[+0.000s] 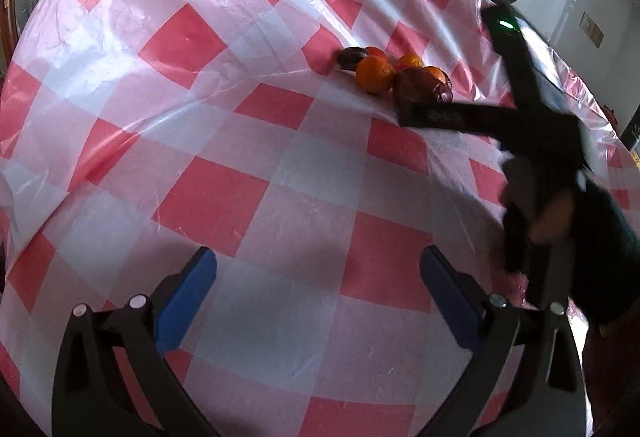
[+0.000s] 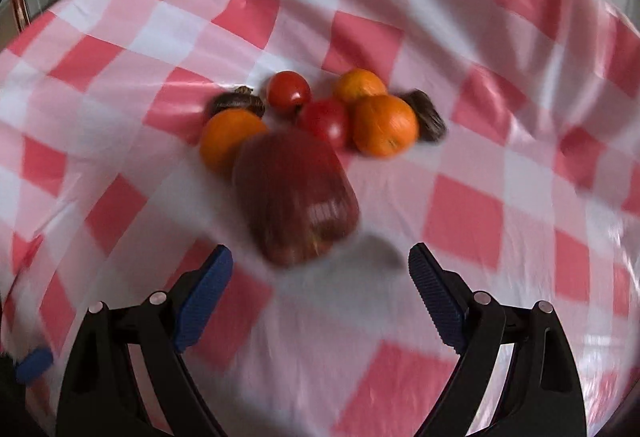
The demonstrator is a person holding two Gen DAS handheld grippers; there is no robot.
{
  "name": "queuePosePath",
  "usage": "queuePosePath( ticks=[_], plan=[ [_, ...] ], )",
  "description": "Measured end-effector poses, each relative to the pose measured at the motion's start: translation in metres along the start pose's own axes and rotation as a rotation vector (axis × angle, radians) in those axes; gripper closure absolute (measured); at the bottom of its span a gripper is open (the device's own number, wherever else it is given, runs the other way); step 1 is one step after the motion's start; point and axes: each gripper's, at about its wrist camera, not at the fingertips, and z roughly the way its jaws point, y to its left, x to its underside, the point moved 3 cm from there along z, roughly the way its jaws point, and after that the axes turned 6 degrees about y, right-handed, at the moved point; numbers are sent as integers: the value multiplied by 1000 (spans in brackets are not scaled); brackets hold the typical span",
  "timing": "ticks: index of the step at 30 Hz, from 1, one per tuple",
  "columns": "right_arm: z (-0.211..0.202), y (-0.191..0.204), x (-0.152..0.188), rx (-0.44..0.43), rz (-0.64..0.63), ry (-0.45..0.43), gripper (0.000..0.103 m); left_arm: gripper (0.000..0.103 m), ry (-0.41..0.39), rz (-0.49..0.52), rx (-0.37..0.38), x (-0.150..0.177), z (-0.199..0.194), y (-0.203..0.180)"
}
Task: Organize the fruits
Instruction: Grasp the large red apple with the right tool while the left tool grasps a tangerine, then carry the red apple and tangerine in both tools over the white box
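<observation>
Left gripper (image 1: 318, 301) hangs angled down, fingers spread wide, nothing between them; right gripper (image 2: 320, 283) tips down too, fingers wide apart and empty.

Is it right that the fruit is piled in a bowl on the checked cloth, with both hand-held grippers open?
Not quite: no bowl shows. In the right wrist view the fruit pile lies directly on the checked cloth. The left hand-held gripper and right hand-held gripper are indeed open.
</observation>
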Motion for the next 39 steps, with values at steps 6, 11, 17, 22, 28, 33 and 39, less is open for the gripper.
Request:
queuePosePath(
  ticks=[6, 11, 17, 22, 28, 33, 39],
  plan=[
    [13, 4, -20, -12, -20, 3, 34, 1, 28, 50, -23, -1, 2, -4],
    [-8, -10, 0, -104, 9, -51, 47, 1, 91, 158, -125, -5, 14, -19],
    [-37, -62, 48, -104, 217, -64, 47, 1, 91, 130, -109, -67, 55, -34],
    [-48, -87, 72, -133, 270, -76, 47, 17, 70, 134, -148, -138, 105, -64],
    [-43, -78, 70, -126, 233, -91, 47, 55, 48, 103, -191, -172, 129, -70],
    [-45, -81, 71, -161, 242, -99, 47, 59, 22, 80, -146, -140, 97, -61],
    [-44, -82, 70, -173, 249, -101, 47, 59, -21, 4, -95, -61, 34, -40]
  ],
)
